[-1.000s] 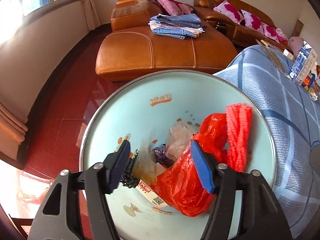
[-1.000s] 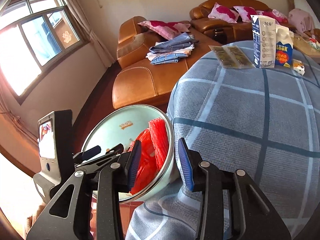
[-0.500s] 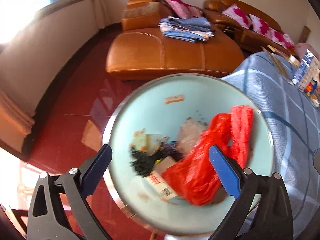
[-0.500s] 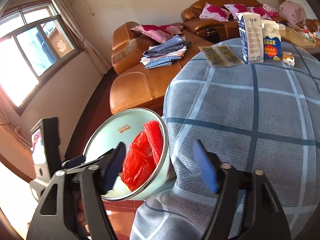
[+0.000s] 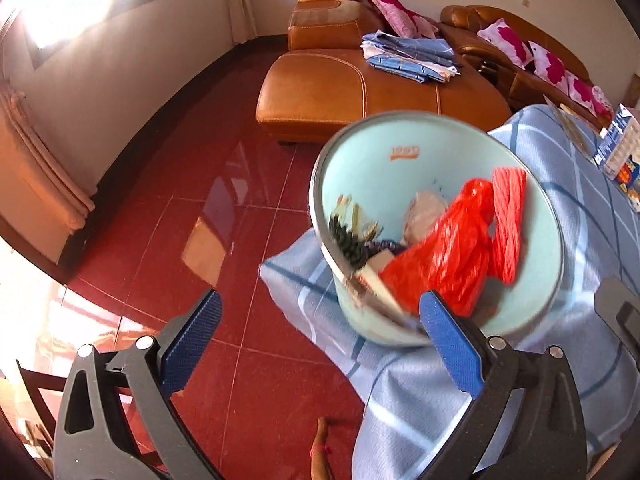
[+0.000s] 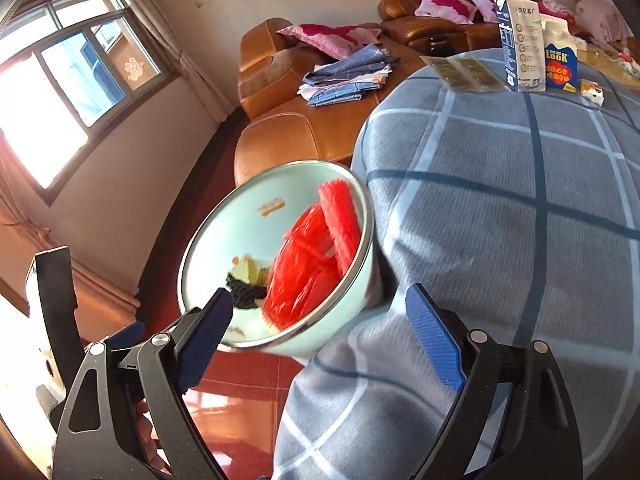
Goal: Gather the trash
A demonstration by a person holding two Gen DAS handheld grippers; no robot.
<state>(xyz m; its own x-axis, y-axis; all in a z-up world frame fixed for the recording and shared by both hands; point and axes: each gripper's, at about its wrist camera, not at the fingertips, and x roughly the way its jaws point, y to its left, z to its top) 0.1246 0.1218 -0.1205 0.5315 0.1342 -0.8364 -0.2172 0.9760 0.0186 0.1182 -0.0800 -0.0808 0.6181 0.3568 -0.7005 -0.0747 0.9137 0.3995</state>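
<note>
Filling the room: an orange leather sofa [image 5: 360,92] with folded blue cloths [image 5: 412,56] and pink pillows [image 5: 516,42] on it, standing on a red tiled floor [image 5: 192,216].
Bench: covered by a blue checked cloth [image 6: 520,208]; at its far side stand two cartons [image 6: 520,44] with flat sachets [image 6: 460,72] lying just beside them.
Trash bin: a pale blue bin [image 5: 384,176] with a metal rim, sitting at the bench's edge against the hanging cloth; it looks tilted and is blurred in both views.
Trash in the bin: a crumpled red plastic bag [image 5: 444,264], a red ribbed piece [image 5: 508,220] leaning on the inner wall, a pale wad [image 5: 424,216], dark scraps [image 5: 348,244] and a printed packet [image 5: 376,284].
Left gripper [image 5: 316,340]: jaws spread wide, having just been opening, with nothing between the pads; the bin lies ahead and to the right, its near rim just beyond the right pad, while the left pad hangs over bare floor.
Right gripper [image 6: 320,340]: jaws wide and just opened further, gripping nothing; the bin's lower rim sits just ahead of the gap, nearer the left pad, and the right pad is over the draped cloth.
Left gripper seen from the right wrist: its black body shows at the lower left, beside the bin.
</note>
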